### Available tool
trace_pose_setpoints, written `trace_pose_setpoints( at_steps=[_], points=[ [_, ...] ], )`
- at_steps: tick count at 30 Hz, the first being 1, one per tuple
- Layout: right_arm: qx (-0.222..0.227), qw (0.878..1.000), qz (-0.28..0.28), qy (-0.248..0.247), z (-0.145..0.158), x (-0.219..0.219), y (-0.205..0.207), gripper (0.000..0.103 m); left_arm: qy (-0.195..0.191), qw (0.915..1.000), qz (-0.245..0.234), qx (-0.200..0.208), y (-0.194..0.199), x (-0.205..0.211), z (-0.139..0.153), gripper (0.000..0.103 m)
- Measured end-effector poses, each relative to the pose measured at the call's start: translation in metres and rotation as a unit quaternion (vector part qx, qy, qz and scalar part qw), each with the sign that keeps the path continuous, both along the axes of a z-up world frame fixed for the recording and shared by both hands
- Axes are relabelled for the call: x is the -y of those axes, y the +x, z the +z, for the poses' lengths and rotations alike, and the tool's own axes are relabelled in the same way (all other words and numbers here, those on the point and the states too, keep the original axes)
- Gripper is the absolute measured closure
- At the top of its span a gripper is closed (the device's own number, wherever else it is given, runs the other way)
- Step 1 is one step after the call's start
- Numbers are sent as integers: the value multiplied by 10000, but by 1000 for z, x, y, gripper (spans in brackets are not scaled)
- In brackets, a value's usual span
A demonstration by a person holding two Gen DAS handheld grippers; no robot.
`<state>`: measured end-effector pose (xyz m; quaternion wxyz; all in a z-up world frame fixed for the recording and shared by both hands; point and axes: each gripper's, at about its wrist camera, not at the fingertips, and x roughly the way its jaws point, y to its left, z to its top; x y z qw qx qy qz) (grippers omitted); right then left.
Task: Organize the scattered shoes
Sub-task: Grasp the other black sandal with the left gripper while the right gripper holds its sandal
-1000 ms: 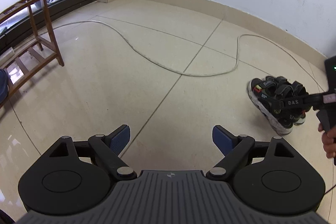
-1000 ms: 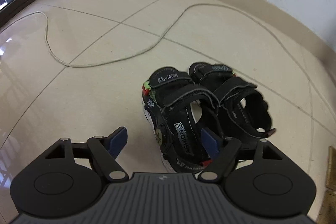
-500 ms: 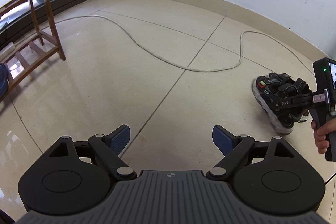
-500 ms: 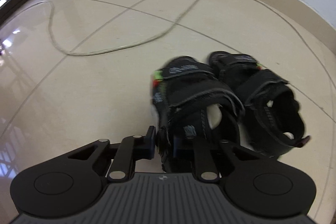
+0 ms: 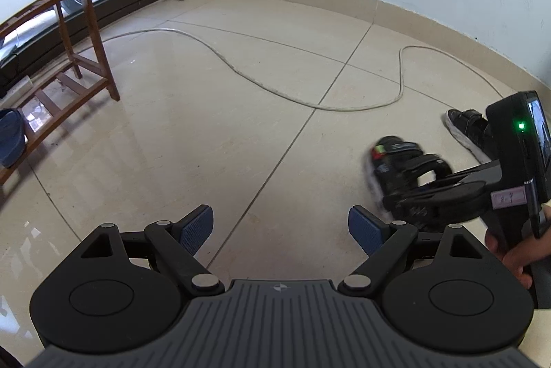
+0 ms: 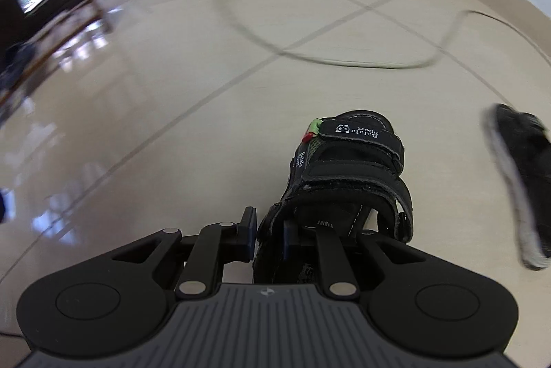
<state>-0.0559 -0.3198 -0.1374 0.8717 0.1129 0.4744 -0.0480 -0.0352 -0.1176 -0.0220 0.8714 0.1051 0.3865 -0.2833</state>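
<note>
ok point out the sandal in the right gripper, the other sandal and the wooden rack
held sandal [image 6: 358, 140], right wrist view, on its front strap
other sandal [image 6: 527, 161], right wrist view, on its upper
wooden rack [image 5: 100, 58], left wrist view, on its leg

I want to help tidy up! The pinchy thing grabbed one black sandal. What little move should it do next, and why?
Probably carry the sandal toward the wooden rack on the left. The right gripper is shut on its side, the other sandal lies apart on the floor, and the left gripper is open, holding nothing.
</note>
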Motion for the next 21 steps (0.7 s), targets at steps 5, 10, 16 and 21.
trace_pose_setpoints(
  at_steps=[5,10,16,21],
  points=[
    [19,9994,285,178,11,-28,5,85,24,10000,-25,24,-4,-4,-1,16],
    [12,9995,275,184,28,-28,0,79,-30,10000,-39,-56,-2,-2,-4,16],
    [146,9998,-119,89,58,0,-26,63,-144,9991,-273,-302,-1,18,-15,16],
    [219,9962,-780,-327,69,47,-51,51,-223,9976,-426,-501,1,39,-27,16]
  ],
)
